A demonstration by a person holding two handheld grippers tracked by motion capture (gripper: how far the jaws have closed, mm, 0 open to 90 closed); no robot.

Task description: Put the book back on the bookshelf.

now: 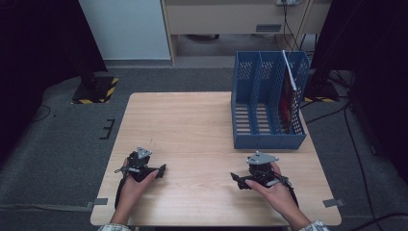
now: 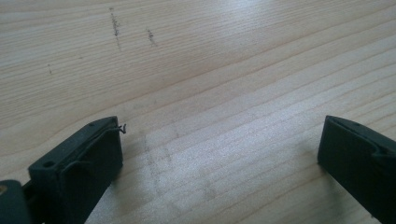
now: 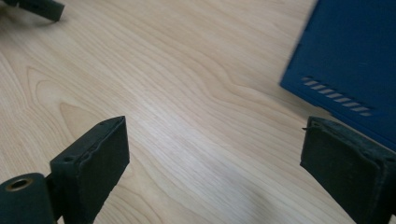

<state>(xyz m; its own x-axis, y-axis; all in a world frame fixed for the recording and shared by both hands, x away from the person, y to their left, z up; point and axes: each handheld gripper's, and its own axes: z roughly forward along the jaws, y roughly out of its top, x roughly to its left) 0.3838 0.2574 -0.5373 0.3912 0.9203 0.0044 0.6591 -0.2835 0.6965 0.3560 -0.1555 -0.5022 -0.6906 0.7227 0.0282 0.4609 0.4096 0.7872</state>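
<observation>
A blue three-slot file rack (image 1: 268, 98) stands at the table's far right, with a red book and a white sheet (image 1: 290, 91) in its rightmost slot. My left gripper (image 1: 162, 170) rests low on the wooden table (image 1: 192, 125) near the front left, jaws pointing right. In the left gripper view it (image 2: 219, 149) is open over bare wood. My right gripper (image 1: 235, 178) lies near the front right, jaws pointing left. It (image 3: 212, 154) is open too, nothing between its pads, with the rack's blue wall (image 3: 350, 56) at the upper right.
Grey carpet surrounds the table. A black stand with a yellow-striped base (image 1: 95, 89) is at the far left, another stand and cables (image 1: 332, 86) at the far right. A jaw of the left gripper (image 3: 39, 8) shows in the right gripper view's top left corner.
</observation>
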